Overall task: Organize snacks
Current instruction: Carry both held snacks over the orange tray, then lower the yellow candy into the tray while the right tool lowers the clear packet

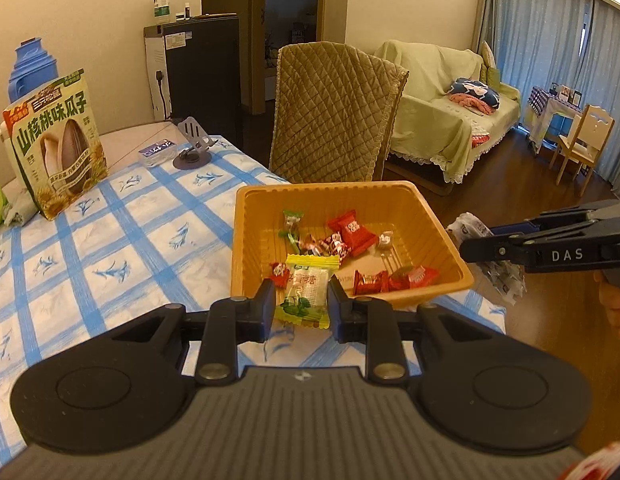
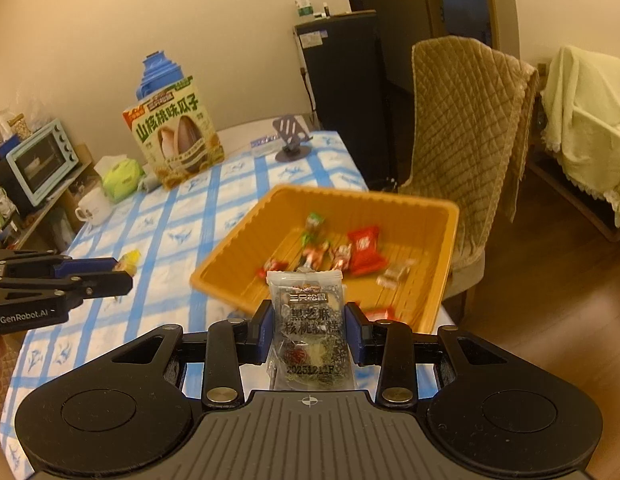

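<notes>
An orange tray point(image 1: 246, 236) point(image 2: 442, 240) sits at the table's near right corner and holds several red, green and clear wrapped candies point(image 1: 352, 230). My left gripper point(image 1: 302, 300) is shut on a yellow-green candy packet point(image 1: 306, 292) just above the tray's near rim. It shows at the left of the right wrist view point(image 2: 124, 270). My right gripper point(image 2: 308, 320) is shut on a clear black-sesame cake packet point(image 2: 308, 320) in front of the tray. It shows at the right of the left wrist view point(image 1: 470, 236), beside the tray's right wall.
The table has a blue-checked cloth point(image 1: 110, 240). A sunflower-seed bag point(image 1: 56, 144), a blue flask point(image 1: 30, 68), a phone stand point(image 1: 194, 148), a green tissue pack point(image 2: 122, 178) and a white mug point(image 2: 94, 208) stand at the back. A quilted chair point(image 1: 334, 116) is behind the tray.
</notes>
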`<state>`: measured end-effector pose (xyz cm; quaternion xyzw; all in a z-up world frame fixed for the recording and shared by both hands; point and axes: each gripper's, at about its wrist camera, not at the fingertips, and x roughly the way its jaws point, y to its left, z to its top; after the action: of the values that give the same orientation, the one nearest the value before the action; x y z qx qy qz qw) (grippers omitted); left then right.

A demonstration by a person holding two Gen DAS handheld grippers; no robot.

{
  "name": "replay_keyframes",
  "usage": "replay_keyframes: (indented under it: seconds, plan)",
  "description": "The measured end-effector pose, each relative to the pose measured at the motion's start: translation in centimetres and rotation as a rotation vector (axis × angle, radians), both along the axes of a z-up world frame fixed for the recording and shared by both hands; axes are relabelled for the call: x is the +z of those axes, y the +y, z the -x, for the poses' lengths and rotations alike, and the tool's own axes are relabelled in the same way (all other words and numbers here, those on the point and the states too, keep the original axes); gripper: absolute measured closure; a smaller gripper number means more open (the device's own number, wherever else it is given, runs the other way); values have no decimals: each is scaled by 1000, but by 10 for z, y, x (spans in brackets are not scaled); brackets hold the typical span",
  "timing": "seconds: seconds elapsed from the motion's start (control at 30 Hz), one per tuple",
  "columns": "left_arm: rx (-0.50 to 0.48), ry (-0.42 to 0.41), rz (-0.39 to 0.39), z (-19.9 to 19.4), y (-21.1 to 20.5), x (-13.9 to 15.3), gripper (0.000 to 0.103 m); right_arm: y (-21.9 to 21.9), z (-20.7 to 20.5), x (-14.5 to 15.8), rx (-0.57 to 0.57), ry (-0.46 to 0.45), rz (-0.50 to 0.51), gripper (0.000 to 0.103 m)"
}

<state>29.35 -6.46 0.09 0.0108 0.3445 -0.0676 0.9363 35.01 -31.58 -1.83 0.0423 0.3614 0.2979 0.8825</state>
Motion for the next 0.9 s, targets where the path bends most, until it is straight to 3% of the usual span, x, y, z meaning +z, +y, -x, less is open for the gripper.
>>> replay_keyframes:
  seconds: [0.47, 0.9]
  plan:
    - [37, 39, -25, -64, -19, -14, 78, 0, -66, -12, 92, -53, 22, 65]
    - [86, 101, -27, -96, -22, -38, 78, 14, -109, -46, 216, -108, 85, 65]
